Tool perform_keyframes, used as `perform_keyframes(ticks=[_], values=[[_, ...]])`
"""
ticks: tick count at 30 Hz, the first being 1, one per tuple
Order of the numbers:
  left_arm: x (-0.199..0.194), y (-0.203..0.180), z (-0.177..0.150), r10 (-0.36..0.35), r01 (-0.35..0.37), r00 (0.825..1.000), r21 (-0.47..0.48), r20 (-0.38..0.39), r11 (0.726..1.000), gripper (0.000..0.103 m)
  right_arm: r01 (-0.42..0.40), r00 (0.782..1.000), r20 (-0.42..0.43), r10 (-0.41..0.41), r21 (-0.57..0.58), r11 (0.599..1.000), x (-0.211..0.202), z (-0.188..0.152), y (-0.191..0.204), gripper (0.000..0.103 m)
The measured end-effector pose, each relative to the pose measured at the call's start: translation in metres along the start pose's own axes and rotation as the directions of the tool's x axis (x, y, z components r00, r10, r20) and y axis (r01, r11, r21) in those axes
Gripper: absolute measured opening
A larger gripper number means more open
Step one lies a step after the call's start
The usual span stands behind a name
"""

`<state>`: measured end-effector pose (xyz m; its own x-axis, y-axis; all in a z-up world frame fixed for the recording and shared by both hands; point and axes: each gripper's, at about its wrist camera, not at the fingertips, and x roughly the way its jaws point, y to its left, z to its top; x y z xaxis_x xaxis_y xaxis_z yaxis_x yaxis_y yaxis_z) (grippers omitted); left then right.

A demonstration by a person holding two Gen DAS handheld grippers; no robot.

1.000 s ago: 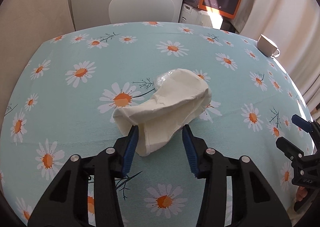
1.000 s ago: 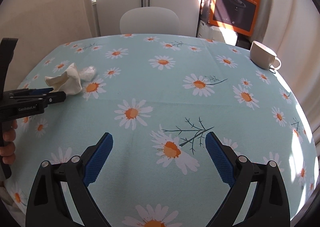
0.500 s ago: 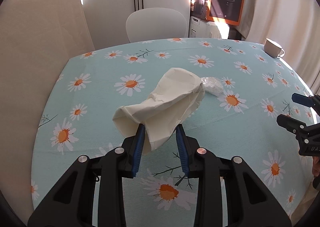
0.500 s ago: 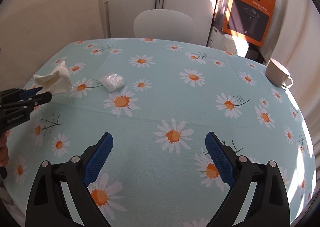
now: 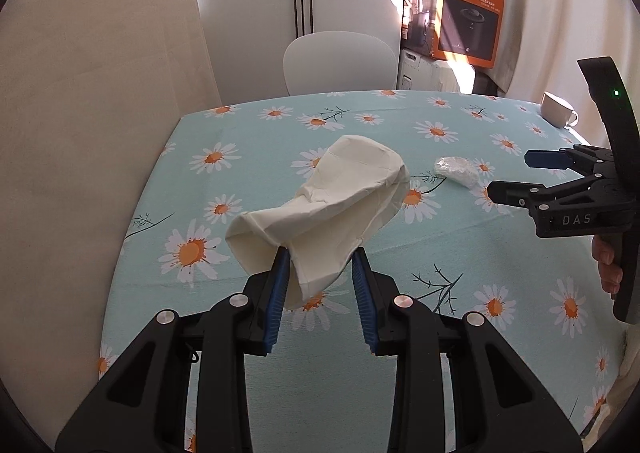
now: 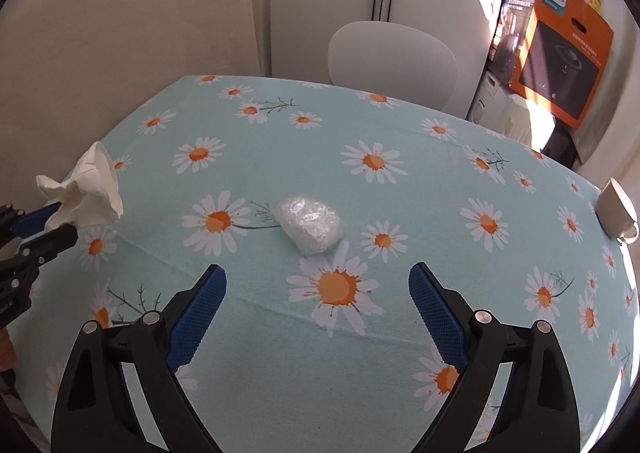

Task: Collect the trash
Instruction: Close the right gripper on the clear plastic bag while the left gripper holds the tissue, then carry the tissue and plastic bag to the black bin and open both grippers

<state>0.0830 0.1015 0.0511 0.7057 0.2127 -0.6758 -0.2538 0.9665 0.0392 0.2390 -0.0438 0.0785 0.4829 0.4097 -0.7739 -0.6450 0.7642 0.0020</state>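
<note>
A: Where's the trash?

B: Left gripper (image 5: 320, 285) pinches a tissue (image 5: 320, 209) above the table (image 6: 400, 353). Right gripper (image 6: 318, 305) gapes wide, just short of a plastic wad (image 6: 310, 223).

A: Risks?

B: The limp tissue could slip; the wad may skid.

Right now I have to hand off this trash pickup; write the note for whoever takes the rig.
Left gripper: shut on the crumpled tissue, held above the table.
Right gripper: jaws open, empty, aimed at the plastic wrap ball lying on the tablecloth just ahead.
Done: tissue picked up.
Left: grasp the plastic ball, then bin both; no bin is in view.
The white cup at the right edge is probably not trash.
</note>
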Motion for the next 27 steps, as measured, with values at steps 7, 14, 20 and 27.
perform_keyframes(ticks=[7,14,20,27], values=[[0.005,-0.001,-0.004,0.033,-0.032,0.999,0.042,-0.006,0.999,0.033,0.018,0.999,-0.046,-0.015,0.064,0.998,0.037,0.017,-0.009,0.068],[0.008,-0.01,-0.005,0.023,-0.022,1.0,0.057,-0.015,0.998,0.033,-0.034,0.997,-0.065,0.036,0.031,0.999,0.047,0.019,-0.004,0.042],[0.006,-0.014,-0.005,0.015,-0.014,1.0,0.067,-0.014,0.998,0.033,-0.038,0.999,-0.007,0.038,-0.01,0.999,0.017,0.008,0.002,0.042],[0.002,-0.032,-0.008,0.009,-0.007,1.0,0.109,-0.013,0.994,0.033,-0.037,0.999,0.039,0.036,0.021,0.999,-0.025,-0.018,-0.003,0.042]])
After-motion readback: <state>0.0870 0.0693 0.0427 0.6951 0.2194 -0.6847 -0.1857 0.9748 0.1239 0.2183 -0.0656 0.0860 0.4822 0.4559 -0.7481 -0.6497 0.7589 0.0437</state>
